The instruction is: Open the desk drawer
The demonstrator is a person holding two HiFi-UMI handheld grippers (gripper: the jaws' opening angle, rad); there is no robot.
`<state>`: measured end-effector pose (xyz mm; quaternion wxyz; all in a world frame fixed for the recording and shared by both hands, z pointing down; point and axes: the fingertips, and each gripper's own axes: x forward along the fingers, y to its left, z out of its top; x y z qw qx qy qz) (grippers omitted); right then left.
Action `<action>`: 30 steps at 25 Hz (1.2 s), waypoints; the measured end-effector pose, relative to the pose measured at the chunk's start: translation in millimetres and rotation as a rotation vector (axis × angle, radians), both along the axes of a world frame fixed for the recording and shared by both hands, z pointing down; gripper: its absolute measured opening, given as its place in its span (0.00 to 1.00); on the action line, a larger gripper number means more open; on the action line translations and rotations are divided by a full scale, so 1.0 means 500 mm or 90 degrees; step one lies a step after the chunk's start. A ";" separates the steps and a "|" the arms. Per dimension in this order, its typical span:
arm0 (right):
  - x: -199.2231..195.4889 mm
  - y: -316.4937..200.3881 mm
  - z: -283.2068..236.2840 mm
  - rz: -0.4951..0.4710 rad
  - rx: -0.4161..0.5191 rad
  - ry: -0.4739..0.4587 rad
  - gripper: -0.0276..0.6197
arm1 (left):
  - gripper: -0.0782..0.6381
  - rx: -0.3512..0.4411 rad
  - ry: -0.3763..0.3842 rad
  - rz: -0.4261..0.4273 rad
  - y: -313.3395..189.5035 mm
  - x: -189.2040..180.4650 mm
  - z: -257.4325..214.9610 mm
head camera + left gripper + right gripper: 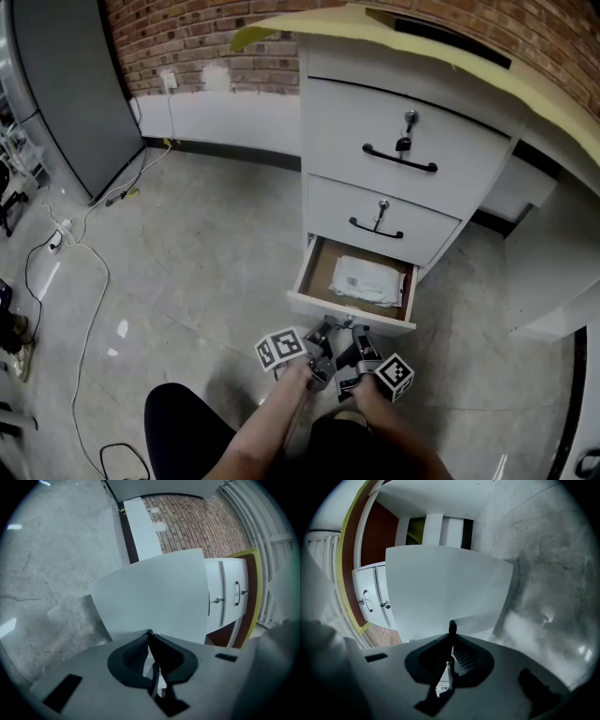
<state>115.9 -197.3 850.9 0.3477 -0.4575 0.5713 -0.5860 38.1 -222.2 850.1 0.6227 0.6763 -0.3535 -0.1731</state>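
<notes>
A grey concrete floor [187,244] runs back to a brick wall [187,37], with loose cables [84,272] trailing along the left. A white desk [403,56] stands at the right, its far end cut off by the frame. The two upper drawers [398,131] are closed, each with a black pull and a key. The bottom drawer [306,272] stands pulled out toward the near side, with a white packet [368,279] lying inside. Its handle cannot be seen from the head view, as the front panel faces away and the tools cover it. The left gripper [325,330] and right gripper [354,336] sit side by side against the near face of that drawer. In the left gripper view the left gripper [148,637] has its jaws drawn together at the tips, right against the white panel [150,597]. Only a small dark nub shows there. In the right gripper view the right gripper [451,637] is likewise pinched shut. A thin black piece of the handle [452,626] pokes out past its tips against the panel [445,588].
</notes>
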 end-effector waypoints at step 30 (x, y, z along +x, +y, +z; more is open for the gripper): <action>-0.026 0.068 -0.023 -0.174 0.019 0.251 0.14 | 0.22 0.134 -0.357 0.067 0.084 -0.021 -0.016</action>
